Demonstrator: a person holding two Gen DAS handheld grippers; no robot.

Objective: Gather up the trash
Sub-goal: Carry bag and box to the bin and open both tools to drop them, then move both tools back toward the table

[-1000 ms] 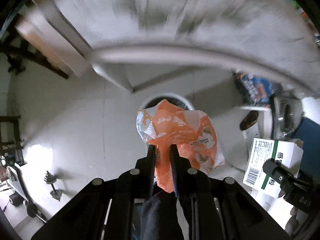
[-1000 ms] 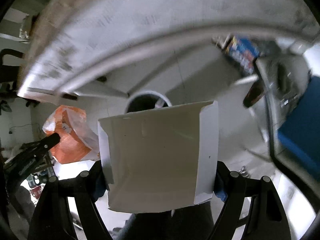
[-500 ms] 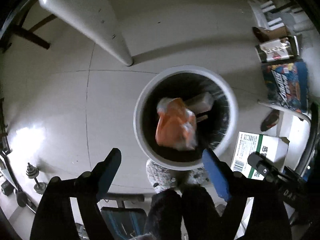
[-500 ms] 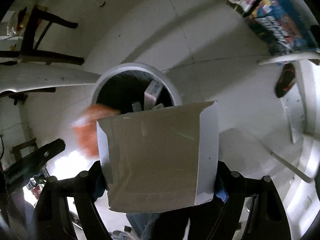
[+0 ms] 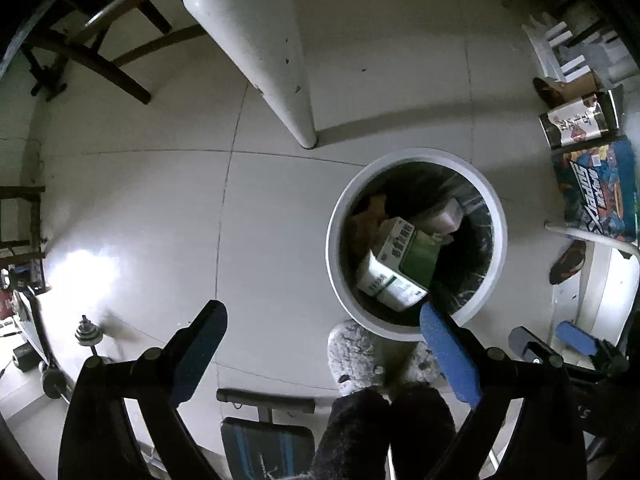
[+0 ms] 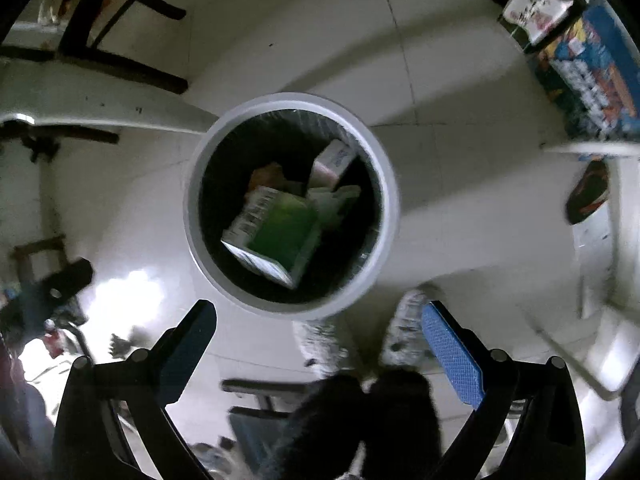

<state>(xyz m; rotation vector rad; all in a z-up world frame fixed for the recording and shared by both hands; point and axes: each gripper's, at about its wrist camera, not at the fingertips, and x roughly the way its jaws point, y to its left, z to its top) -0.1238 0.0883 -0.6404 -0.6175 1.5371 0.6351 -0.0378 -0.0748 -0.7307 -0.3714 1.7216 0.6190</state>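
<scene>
A round bin with a white rim [image 5: 335, 240] and a black liner stands on the tiled floor. Inside it lie a green-and-white carton [image 5: 400, 268], an orange snack bag [image 5: 368, 220] half hidden in shadow, and a smaller pale box [image 5: 444, 214]. My left gripper [image 5: 320, 316] hangs above and left of the bin, jaws opening, with nothing between them. In the right wrist view the bin rim [image 6: 292, 100] is almost straight below, the carton [image 6: 276, 232] on top. My right gripper [image 6: 318, 312] is also opening, nothing between its fingers.
A white table leg [image 5: 280, 80] and a dark wooden chair [image 5: 100, 60] stand beyond the bin. Printed boxes [image 5: 596, 196] and a shoe [image 5: 568, 260] lie to the right. A dumbbell [image 5: 86, 334] sits on the left. The person's fuzzy slippers [image 5: 352, 352] are beside the bin.
The left gripper opened and the orange bag fell into the bin. The right gripper let go of the carton, which now lies in the bin. Both hands came down towards the bin.
</scene>
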